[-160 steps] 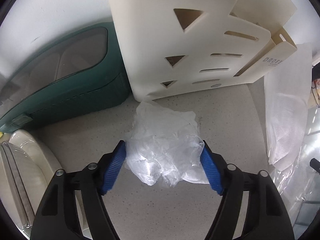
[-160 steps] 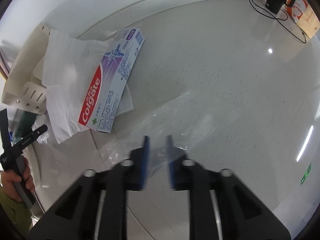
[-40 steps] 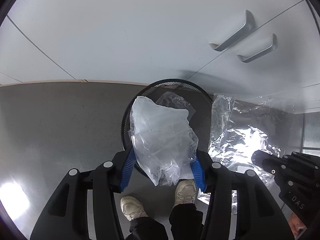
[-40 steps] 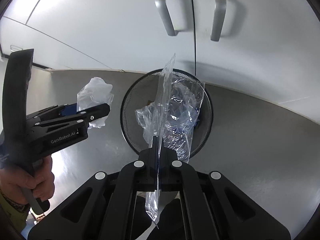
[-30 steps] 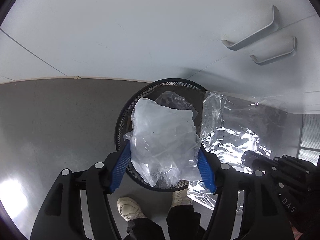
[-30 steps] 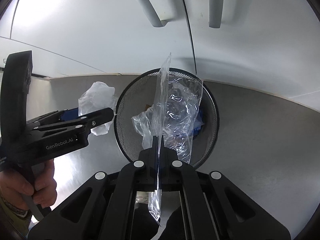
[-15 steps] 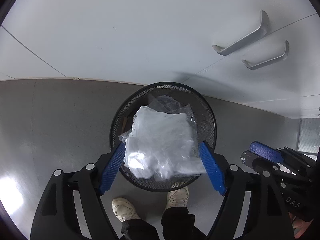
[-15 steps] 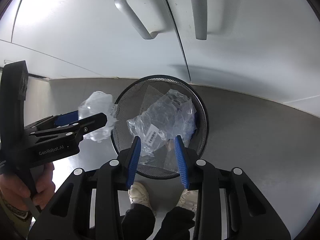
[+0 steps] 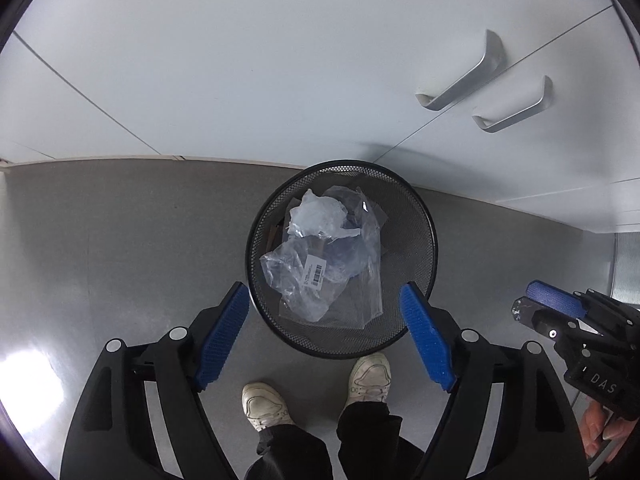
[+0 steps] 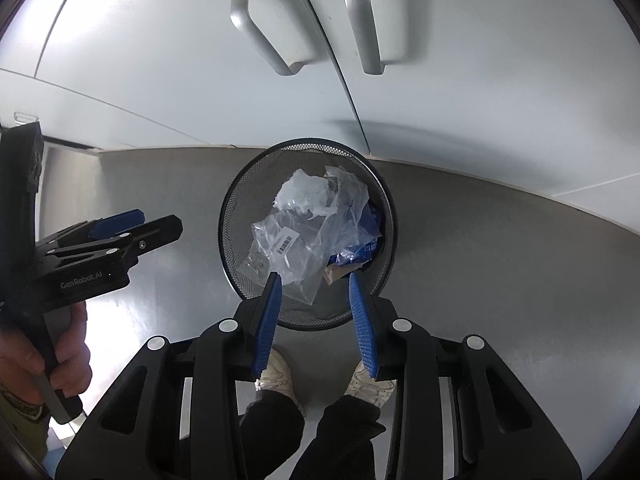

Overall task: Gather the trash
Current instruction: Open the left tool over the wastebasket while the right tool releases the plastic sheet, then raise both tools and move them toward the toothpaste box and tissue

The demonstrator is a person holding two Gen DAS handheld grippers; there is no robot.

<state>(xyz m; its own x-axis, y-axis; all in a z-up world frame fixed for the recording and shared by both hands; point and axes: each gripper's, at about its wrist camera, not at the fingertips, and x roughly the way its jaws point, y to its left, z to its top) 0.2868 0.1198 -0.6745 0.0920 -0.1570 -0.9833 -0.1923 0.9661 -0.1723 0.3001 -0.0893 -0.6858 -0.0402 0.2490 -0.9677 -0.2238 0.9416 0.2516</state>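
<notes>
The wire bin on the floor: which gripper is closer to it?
Hard to call. Both grippers hang open above the bin: the left gripper over its near rim, the right gripper likewise, slightly to its right.

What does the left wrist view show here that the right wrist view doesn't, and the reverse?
Left wrist only: nothing clearly extra.

Right wrist only: blue printed wrapper at the basket's right side, and the person's left hand on the left hand-held gripper.

Both: black wire-mesh wastebasket holding crumpled clear plastic bags, white cabinet doors with two silver handles, white shoes.
</notes>
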